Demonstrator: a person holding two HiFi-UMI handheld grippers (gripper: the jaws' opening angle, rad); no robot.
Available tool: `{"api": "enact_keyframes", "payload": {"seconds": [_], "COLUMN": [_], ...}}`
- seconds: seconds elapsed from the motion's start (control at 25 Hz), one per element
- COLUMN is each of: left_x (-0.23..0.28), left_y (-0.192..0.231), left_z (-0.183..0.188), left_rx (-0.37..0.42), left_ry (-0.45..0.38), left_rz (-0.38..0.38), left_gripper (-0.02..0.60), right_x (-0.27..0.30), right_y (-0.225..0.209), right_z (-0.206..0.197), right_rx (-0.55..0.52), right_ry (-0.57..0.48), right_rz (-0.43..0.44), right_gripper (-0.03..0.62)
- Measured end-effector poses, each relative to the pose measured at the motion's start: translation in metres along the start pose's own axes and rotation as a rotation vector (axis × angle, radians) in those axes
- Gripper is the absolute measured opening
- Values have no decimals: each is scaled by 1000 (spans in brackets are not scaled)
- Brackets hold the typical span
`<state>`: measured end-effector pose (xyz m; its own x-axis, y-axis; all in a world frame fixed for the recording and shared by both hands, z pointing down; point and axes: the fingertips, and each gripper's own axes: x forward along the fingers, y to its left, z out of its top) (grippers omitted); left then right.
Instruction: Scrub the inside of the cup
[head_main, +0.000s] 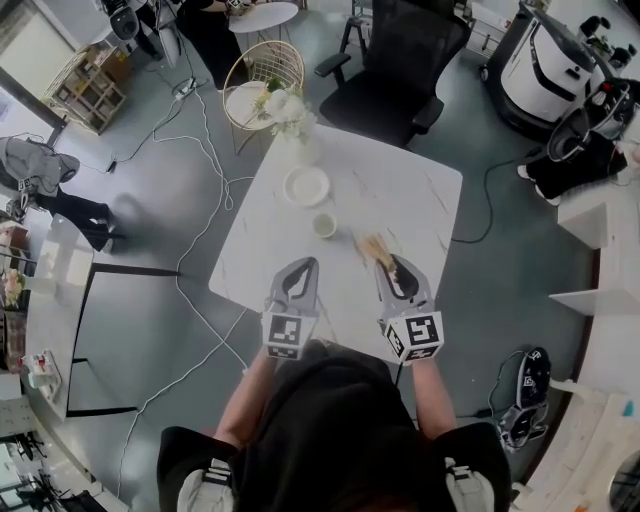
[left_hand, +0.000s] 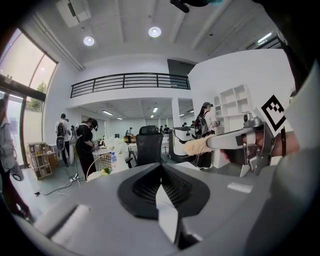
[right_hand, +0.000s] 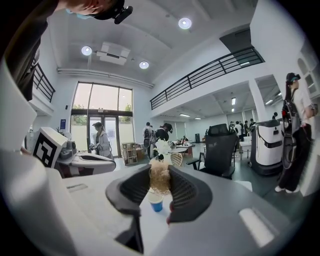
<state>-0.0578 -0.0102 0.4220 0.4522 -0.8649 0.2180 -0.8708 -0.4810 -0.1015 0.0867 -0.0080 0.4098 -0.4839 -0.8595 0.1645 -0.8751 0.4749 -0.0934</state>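
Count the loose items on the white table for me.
3: a flower vase at the far edge, a white dish just nearer, then the cup. The brush is held by the right gripper, so uncounted. Nothing seems hidden.

I hold my left gripper (head_main: 300, 268) and right gripper (head_main: 392, 266) side by side ahead of me, both pointing forward, nearly level. The left jaws are closed together, empty; the right jaws clamp the brush (right_hand: 160, 176).
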Motion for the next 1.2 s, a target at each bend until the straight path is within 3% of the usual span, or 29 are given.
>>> {"api": "enact_keyframes", "payload": {"seconds": [1.2], "left_x": [-14], "left_y": [3], "left_z": [2], "left_rx": [-5], "left_ry": [-5], "left_rz": [4], "left_gripper": [8], "right_x": [-4], "right_y": [18], "right_z": [4], "right_rx": [-21], "right_ry": [-7], "right_rz": [28], "right_gripper": [107]}}
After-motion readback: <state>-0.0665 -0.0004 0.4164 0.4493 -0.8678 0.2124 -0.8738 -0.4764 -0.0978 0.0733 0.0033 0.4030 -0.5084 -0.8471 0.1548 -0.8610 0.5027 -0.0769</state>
